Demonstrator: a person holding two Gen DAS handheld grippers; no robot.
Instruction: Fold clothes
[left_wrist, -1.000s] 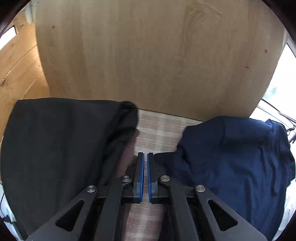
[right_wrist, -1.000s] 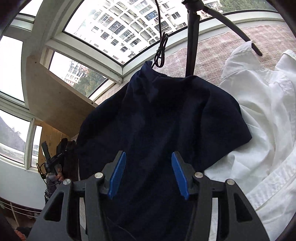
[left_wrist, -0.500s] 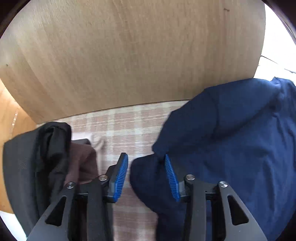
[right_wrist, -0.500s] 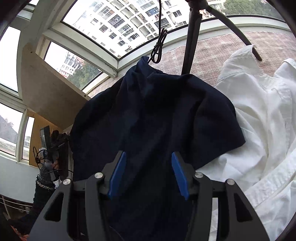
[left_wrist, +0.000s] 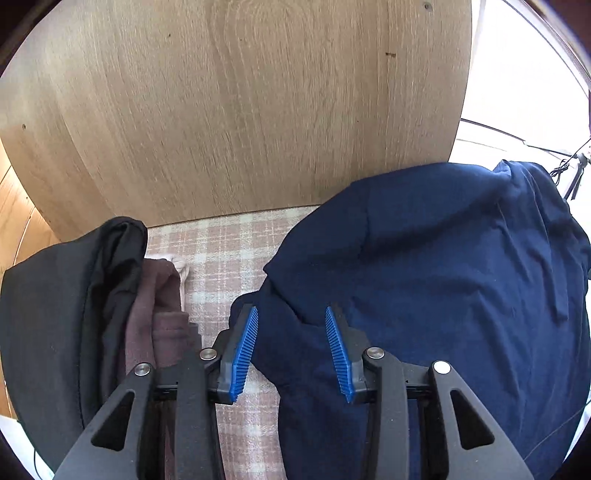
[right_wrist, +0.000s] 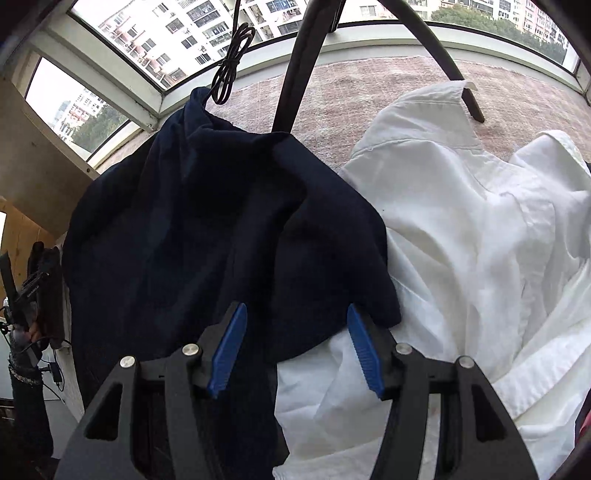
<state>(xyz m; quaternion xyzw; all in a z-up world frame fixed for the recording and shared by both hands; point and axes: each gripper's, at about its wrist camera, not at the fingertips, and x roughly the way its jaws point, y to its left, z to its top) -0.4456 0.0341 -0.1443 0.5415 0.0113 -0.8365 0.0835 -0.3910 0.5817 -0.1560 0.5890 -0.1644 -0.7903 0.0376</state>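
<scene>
A crumpled navy blue garment (left_wrist: 443, 280) lies on the pink checked cloth (left_wrist: 221, 251). My left gripper (left_wrist: 290, 315) hangs over its left edge, jaws opening, with navy fabric below the blue pads but not pinched. In the right wrist view the same navy garment (right_wrist: 207, 229) lies beside a white shirt (right_wrist: 480, 236). My right gripper (right_wrist: 295, 314) hovers over the navy garment's lower right edge, jaws opening and gripping nothing.
A black garment (left_wrist: 55, 317) and a folded mauve one (left_wrist: 155, 302) lie at the left. A wooden panel (left_wrist: 240, 110) stands behind the cloth. A black tripod leg (right_wrist: 295, 74) and a coiled cable (right_wrist: 229, 70) stand near the windows (right_wrist: 166, 29).
The left gripper went from shut to open and shifted right, from the gap between the garments onto the navy one. The right gripper sank closer to the navy garment and widened slightly.
</scene>
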